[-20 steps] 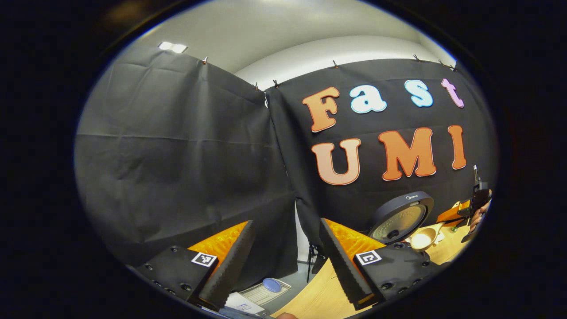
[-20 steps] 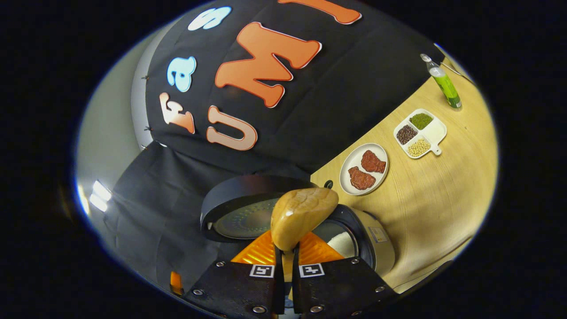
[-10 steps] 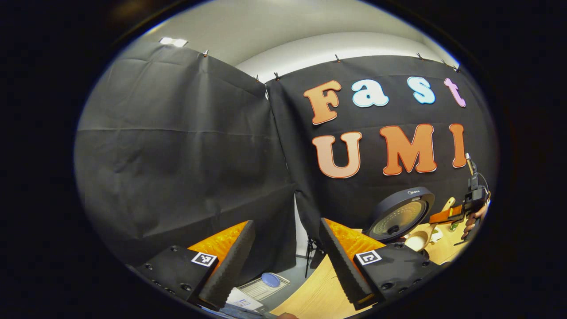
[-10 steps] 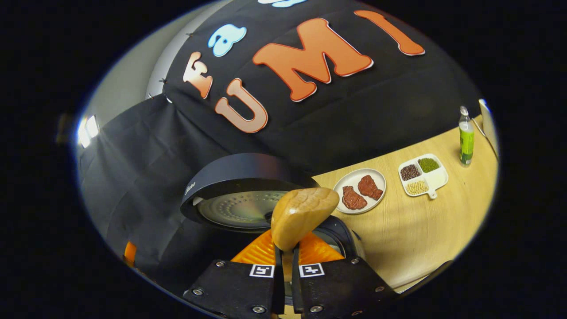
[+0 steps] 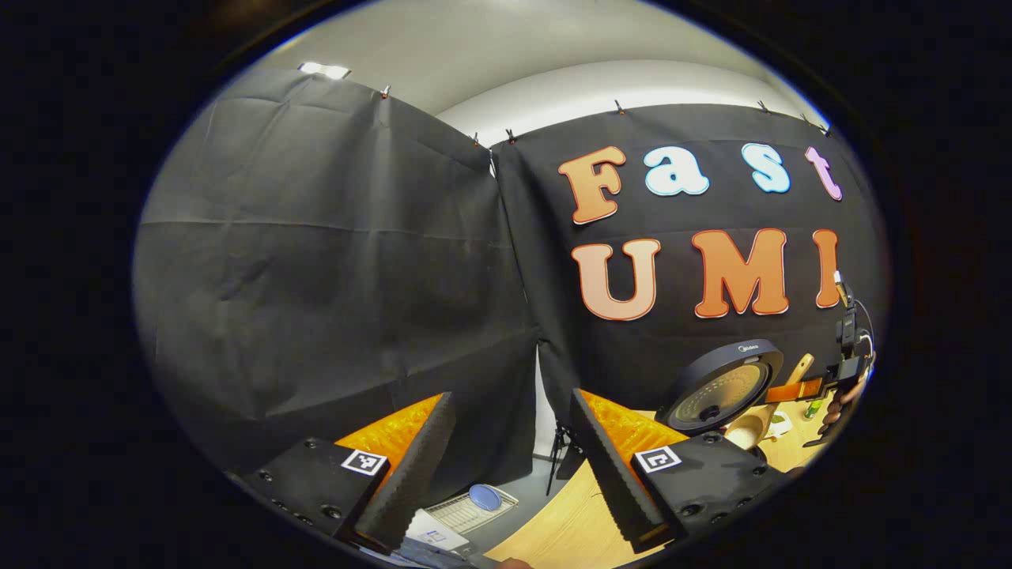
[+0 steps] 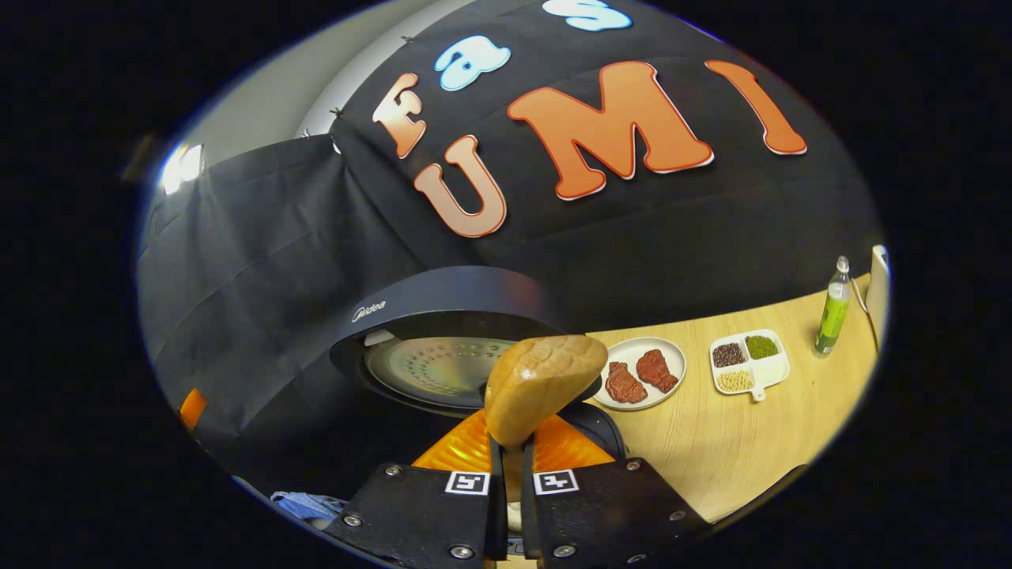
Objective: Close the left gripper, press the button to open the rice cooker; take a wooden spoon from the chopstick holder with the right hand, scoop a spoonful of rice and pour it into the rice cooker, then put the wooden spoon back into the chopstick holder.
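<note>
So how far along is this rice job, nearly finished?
Past halfway, I'd say. The rice cooker lid stands open, so the button press is done. The right gripper is shut on the wooden spoon, held in front of the open cooker; whether rice is in the bowl can't be told. The left gripper is open, idle. Left: returning the spoon to the chopstick holder.

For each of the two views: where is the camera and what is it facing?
Left gripper view: on the left gripper, jaws apart, facing the booth wall; the rice cooker far right.
Right gripper view: on the right gripper, clamping the wooden spoon, facing the cooker's raised lid and wooden table.
Shared: the open cooker, spoon and table.
</note>
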`<state>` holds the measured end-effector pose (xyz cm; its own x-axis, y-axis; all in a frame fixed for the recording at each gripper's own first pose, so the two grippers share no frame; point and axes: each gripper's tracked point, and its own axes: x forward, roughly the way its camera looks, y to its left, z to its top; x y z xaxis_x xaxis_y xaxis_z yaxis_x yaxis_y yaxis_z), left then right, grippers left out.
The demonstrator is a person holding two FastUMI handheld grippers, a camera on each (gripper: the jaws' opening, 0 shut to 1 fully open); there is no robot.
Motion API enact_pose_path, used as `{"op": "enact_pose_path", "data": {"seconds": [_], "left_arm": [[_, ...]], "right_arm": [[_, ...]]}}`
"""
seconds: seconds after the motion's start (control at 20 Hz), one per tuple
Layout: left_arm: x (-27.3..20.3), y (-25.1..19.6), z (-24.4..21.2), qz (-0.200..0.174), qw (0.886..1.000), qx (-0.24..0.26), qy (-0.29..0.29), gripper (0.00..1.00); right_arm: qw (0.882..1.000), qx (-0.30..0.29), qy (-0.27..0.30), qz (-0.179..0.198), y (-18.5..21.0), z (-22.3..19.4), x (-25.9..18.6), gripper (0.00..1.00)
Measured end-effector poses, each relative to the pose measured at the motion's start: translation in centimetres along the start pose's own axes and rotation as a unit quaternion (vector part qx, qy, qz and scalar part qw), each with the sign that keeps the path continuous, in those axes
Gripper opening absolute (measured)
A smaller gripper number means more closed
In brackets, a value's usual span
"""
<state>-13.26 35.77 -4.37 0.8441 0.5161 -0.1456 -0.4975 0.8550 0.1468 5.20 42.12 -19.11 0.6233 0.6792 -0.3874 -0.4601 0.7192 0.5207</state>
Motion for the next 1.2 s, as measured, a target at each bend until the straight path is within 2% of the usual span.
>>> {"op": "enact_pose_path", "data": {"seconds": [0.3, 0.35, 0.4, 0.5, 0.6, 0.65, 0.75, 0.8, 1.0, 1.05, 1.2], "left_arm": [[-0.6, 1.0, 0.5, 0.006, 1.0, -0.005, -0.004, 0.94], [-0.7, 1.2, 0.7, 0.007, 1.0, -0.004, -0.006, 0.98], [-0.9, 1.3, 0.9, 0.008, 1.0, -0.003, -0.008, 0.94], [-1.1, 1.4, 1.1, 0.007, 1.0, -0.003, -0.009, 0.94], [-1.5, 1.4, 1.4, 0.005, 1.0, -0.001, -0.011, 0.94], [-1.7, 1.3, 1.6, 0.004, 1.0, -0.001, -0.012, 0.98], [-1.9, 0.9, 1.9, 0.0, 1.0, 0.0, -0.016, 0.98], [-2.1, 0.8, 2.0, -0.002, 1.0, 0.001, -0.017, 0.94], [-2.4, -0.2, 2.3, -0.009, 1.0, 0.001, -0.018, 0.94], [-2.4, -0.6, 2.3, -0.012, 1.0, 0.001, -0.017, 0.94], [-2.6, -1.6, 2.0, -0.018, 1.0, -0.002, -0.014, 0.94]], "right_arm": [[0.996, -0.085, -0.033, 0.005, 1.7, 1.1, -0.6, 0.06], [0.994, -0.1, -0.036, 0.005, 2.0, 1.0, -0.6, 0.06], [0.992, -0.116, -0.039, 0.005, 2.2, 1.0, -0.7, 0.06], [0.988, -0.149, -0.046, 0.009, 2.8, 0.9, -1.0, 0.06], [0.981, -0.186, -0.053, 0.011, 3.4, 0.8, -0.9, 0.06], [0.976, -0.209, -0.057, 0.012, 3.7, 0.8, -1.0, 0.06], [0.964, -0.255, -0.071, 0.016, 4.5, 1.1, -1.3, 0.06], [0.959, -0.272, -0.076, 0.019, 4.8, 1.2, -1.5, 0.06], [0.945, -0.312, -0.097, 0.014, 4.5, 1.7, -1.6, 0.06], [0.948, -0.301, -0.104, 0.011, 4.5, 1.9, -1.9, 0.06], [0.972, -0.21, -0.107, 0.012, 2.7, 2.7, -3.5, 0.06]]}}
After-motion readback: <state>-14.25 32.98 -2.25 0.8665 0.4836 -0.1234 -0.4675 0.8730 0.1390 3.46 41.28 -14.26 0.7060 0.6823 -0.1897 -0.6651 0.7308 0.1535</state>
